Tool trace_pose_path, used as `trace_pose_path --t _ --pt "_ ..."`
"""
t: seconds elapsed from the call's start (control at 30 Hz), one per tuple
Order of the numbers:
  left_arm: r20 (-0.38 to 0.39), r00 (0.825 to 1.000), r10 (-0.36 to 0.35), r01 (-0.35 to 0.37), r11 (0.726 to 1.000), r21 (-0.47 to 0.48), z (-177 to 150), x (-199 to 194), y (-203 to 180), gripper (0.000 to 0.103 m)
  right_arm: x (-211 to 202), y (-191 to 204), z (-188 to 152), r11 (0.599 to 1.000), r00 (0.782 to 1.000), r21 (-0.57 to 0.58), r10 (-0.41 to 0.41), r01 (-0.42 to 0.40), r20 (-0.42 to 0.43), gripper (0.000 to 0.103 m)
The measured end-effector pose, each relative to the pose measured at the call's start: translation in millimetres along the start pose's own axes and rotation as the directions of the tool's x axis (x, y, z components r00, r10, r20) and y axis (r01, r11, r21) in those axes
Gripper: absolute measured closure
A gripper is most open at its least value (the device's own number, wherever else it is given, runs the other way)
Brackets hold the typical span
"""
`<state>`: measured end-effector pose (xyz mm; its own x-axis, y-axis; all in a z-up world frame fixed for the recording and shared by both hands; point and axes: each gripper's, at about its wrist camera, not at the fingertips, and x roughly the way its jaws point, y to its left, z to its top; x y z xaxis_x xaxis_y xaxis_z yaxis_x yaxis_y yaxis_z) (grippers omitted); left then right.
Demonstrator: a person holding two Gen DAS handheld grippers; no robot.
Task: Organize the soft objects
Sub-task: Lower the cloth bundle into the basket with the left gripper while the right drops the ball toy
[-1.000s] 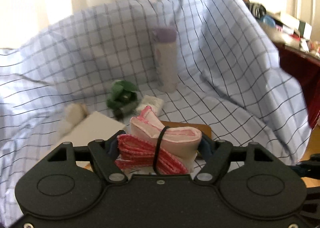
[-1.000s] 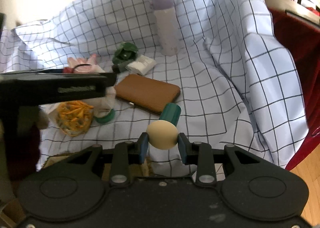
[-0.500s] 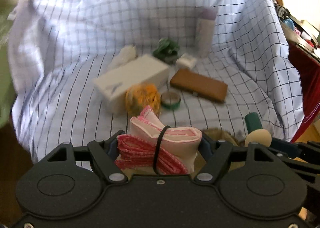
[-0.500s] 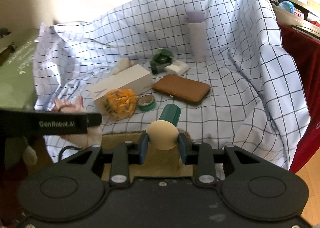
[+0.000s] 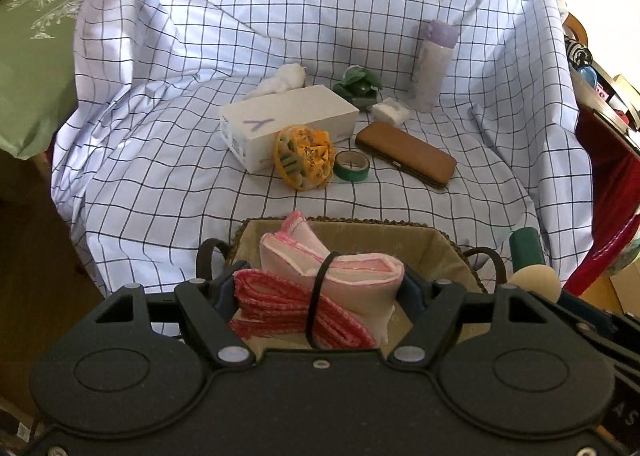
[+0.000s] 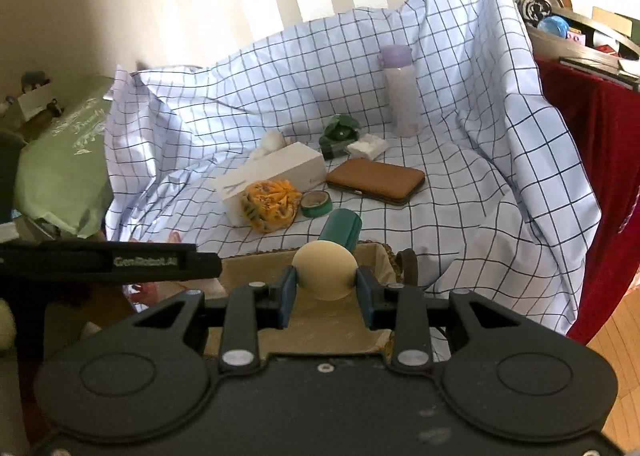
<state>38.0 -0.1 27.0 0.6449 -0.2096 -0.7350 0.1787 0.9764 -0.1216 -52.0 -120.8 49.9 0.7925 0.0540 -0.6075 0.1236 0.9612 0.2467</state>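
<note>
My left gripper (image 5: 320,296) is shut on a folded pink and cream cloth bundle (image 5: 340,276) tied with a black band, held over a woven basket (image 5: 440,240) with a tan liner. My right gripper (image 6: 325,288) is shut on a cream sponge-headed applicator (image 6: 325,270) with a green handle (image 6: 342,230), also over the basket (image 6: 384,256). On the checked sheet beyond lie an orange scrunchie (image 5: 306,161), a white fluffy ball (image 5: 286,79), a green fabric piece (image 5: 358,85) and a white pad (image 5: 390,111).
A white box (image 5: 288,123), green tape roll (image 5: 352,165), brown case (image 5: 406,153) and lilac-capped bottle (image 5: 434,63) sit on the checked sheet (image 5: 160,155). A green cushion (image 5: 32,55) lies left. A red-draped cluttered table (image 6: 592,115) stands right.
Both grippers have pulled back from the sheet with their loads and now hover over the basket at the near edge. The left gripper has swung from close over the items to a wide view.
</note>
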Motion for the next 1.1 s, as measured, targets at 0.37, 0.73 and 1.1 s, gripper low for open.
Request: trace_pose_path --t 0.37,0.73,1.1 --pt "-0.014 0.999 0.034 -0.035 0.997 -0.064 -17.6 5.4 7.9 0.019 4.3 6.2 -5.3 1.0 1.0 -0.014 0.009 -0.009 -0.025 0.071" --pt "-0.033 0.998 0.044 -0.046 0.996 -0.077 -26.6 7.2 6.3 0.018 8.1 5.4 -8.3 1.0 0.999 -0.014 -0.005 0.005 -0.048 0.071" --pt "-0.03 0.996 0.089 -0.091 0.994 -0.067 -33.1 4.1 9.1 0.018 11.4 4.0 -11.1 1.0 0.997 -0.009 -0.023 0.022 -0.069 0.071"
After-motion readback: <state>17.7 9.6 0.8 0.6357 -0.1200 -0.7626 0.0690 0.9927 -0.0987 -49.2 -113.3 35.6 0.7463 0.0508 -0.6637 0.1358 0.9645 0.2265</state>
